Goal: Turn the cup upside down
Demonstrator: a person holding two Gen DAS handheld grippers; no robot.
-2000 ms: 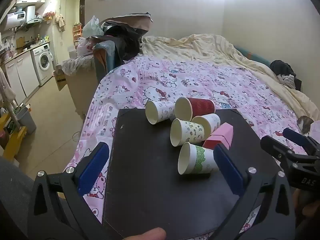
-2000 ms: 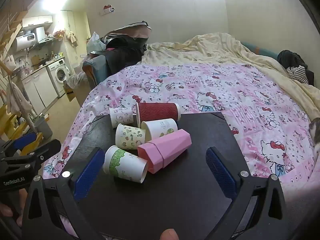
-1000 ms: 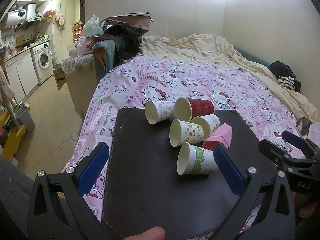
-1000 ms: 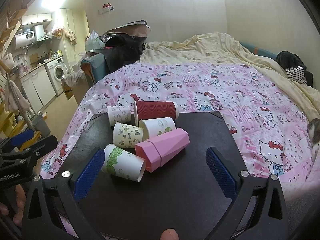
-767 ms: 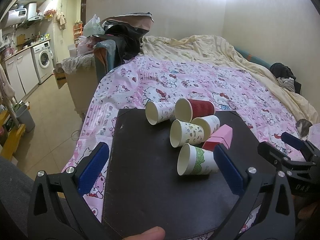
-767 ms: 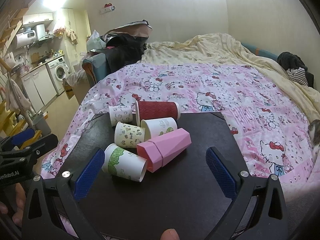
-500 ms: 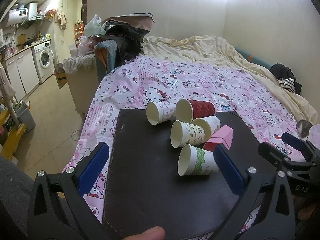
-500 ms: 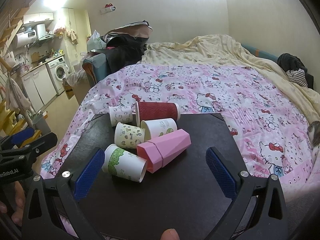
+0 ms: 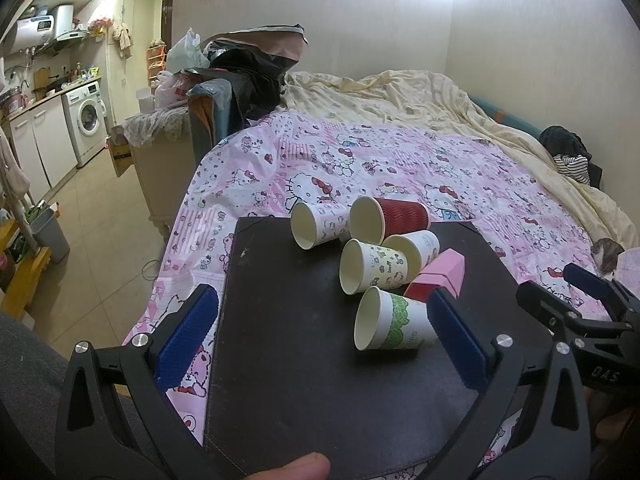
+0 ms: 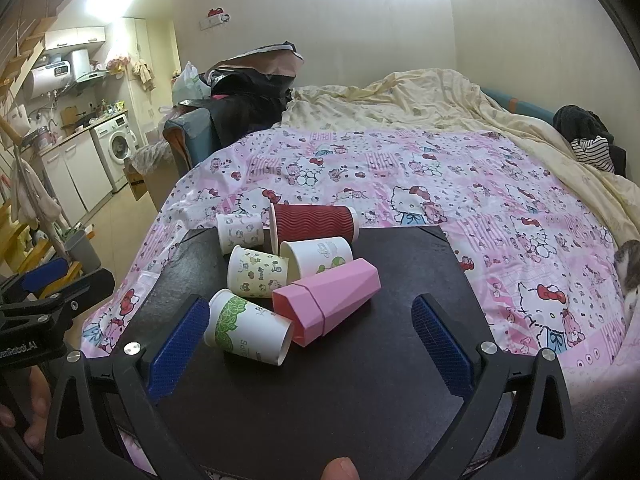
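Observation:
Several cups lie on their sides in a cluster on a dark mat (image 9: 280, 360) (image 10: 360, 380) spread on the bed. Nearest is a white cup with a green band (image 9: 394, 320) (image 10: 248, 328). Beside it lies a pink faceted cup (image 9: 440, 274) (image 10: 332, 300). Behind are a yellow patterned cup (image 9: 372, 266) (image 10: 258, 274), a white cup with a green print (image 9: 416, 246) (image 10: 320, 258), a red ribbed cup (image 9: 390, 220) (image 10: 314, 226) and a small patterned cup (image 9: 318, 224) (image 10: 240, 230). My left gripper (image 9: 320, 336) is open, near the green-band cup. My right gripper (image 10: 308, 344) is open, empty, just short of the cluster.
The mat rests on a pink cartoon-print sheet (image 9: 360, 168) with a cream duvet (image 10: 420, 108) behind. The floor drops away to the left, toward a washing machine (image 9: 86, 122) and a grey bin (image 9: 50, 232). A cat (image 10: 628, 264) lies at the right edge. Fingertips show at the bottom of both views.
Both views have shifted only slightly over two seconds. The cups have not moved and both grippers stay open.

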